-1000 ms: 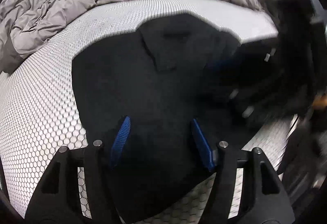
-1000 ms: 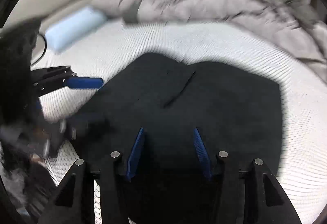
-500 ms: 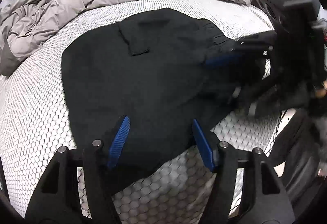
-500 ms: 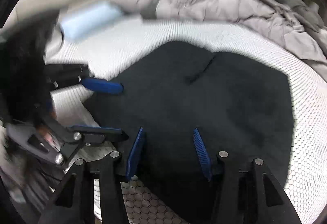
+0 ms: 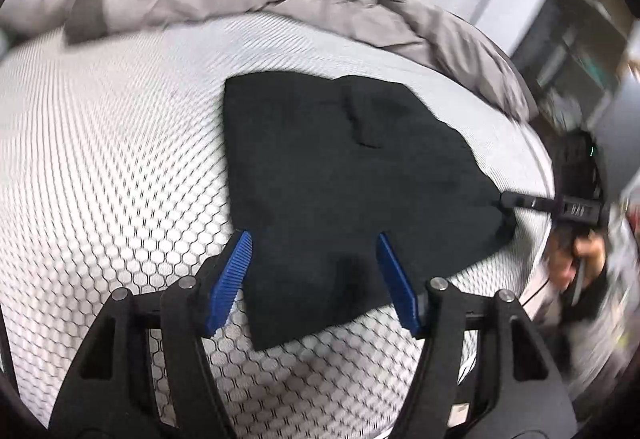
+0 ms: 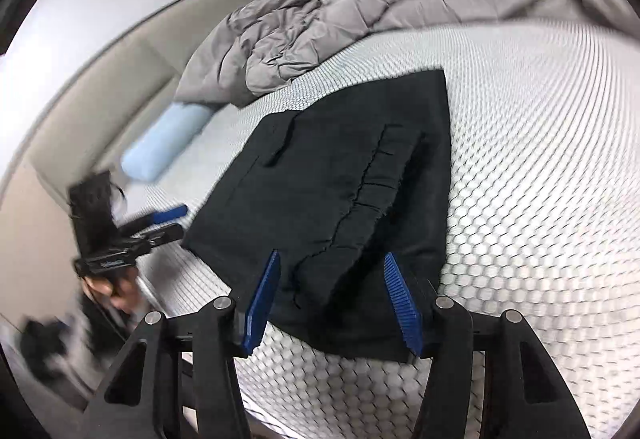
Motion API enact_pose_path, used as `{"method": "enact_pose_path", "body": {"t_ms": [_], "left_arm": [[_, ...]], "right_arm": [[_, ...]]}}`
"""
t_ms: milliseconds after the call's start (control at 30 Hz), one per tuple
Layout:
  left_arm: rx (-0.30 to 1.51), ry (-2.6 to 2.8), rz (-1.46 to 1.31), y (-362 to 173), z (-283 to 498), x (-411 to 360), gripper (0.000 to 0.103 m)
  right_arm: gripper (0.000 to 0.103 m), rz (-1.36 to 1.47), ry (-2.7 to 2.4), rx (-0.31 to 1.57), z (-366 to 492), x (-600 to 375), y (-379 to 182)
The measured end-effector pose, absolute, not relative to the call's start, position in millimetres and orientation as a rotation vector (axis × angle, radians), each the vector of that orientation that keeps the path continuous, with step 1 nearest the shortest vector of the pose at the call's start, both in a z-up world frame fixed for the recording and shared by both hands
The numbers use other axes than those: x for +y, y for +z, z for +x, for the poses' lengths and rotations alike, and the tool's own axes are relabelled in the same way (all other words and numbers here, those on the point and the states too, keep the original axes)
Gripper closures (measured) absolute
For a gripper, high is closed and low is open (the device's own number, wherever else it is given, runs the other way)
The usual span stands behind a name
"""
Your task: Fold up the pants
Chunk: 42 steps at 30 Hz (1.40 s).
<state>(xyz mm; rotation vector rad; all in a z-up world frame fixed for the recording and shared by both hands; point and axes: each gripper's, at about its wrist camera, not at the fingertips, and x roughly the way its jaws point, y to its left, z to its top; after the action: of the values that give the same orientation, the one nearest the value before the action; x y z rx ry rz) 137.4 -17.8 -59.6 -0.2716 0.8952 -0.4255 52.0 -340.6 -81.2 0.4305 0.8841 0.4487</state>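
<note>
Both tongs stand apart and grip nothing: the left tongs (image 5: 314,279) hover over the near edge of the black pants (image 5: 340,191), and the right tongs (image 6: 334,299), jaws opening, hang above the other end with cloth below the pads but not pinched. The pants lie folded into a flat dark block on the bed (image 6: 540,167), whose cover is white with a honeycomb pattern. A rumpled grey quilt (image 6: 320,23) is heaped along the far side. A pale blue pillow (image 6: 168,143) lies near a beige headboard (image 6: 100,79). White wall and dark shelving show beyond, blurred.
</note>
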Motion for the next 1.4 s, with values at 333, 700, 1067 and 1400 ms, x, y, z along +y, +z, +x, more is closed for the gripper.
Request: {"method": "enact_pose_path", "body": {"t_ms": [333, 700, 1067, 1400], "left_arm": [[0.941, -0.421, -0.338, -80, 140, 2, 0.041], [0.966, -0.432, -0.380, -89, 143, 1, 0.041], [0.961, -0.389, -0.513, -91, 218, 11, 0.079], [0.998, -0.376, -0.507, -97, 205, 28, 0.060]], "right_arm": [[0.085, 0.585, 0.522, 0.855, 75, -342, -70], [0.029, 0.426, 0.309, 0.807, 45, -364, -52], [0.074, 0.573, 0.348, 0.864, 120, -352, -84], [0.040, 0.603, 0.351, 0.905, 119, -365, -80]]}}
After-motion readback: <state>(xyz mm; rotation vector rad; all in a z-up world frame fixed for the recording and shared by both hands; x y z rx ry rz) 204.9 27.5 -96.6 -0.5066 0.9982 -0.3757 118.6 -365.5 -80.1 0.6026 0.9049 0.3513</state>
